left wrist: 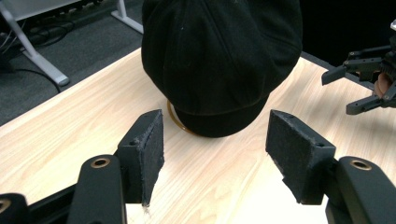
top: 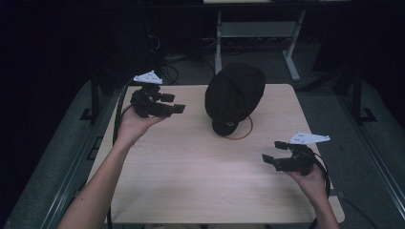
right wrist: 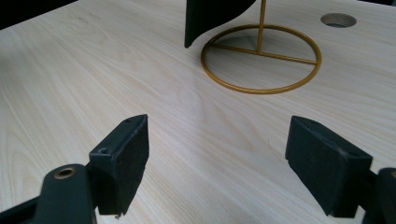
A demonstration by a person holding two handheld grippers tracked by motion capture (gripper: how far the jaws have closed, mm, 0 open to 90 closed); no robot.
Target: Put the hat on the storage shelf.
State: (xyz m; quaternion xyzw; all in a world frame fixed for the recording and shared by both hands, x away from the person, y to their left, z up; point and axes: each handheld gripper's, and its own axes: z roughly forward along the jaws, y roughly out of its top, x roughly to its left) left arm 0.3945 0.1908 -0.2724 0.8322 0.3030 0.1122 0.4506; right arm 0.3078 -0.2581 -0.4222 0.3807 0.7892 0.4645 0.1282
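A black cap (top: 234, 98) (left wrist: 219, 60) hangs on a gold wire stand (top: 241, 135) (right wrist: 261, 58) whose ring base rests on the wooden table (top: 191, 167). My left gripper (top: 173, 102) (left wrist: 215, 158) hovers to the cap's left, jaws wide apart and pointed at it with nothing between them. My right gripper (top: 273, 151) (right wrist: 217, 158) is held low near the table's right front, also open and holding nothing, facing the stand's base. In the left gripper view the right gripper (left wrist: 355, 88) shows far off at the right.
A round hole (right wrist: 338, 19) is cut into the tabletop beyond the stand. White desk legs (top: 291, 57) and cables (top: 167, 67) stand on the grey floor behind the table. Bare tabletop lies between both grippers.
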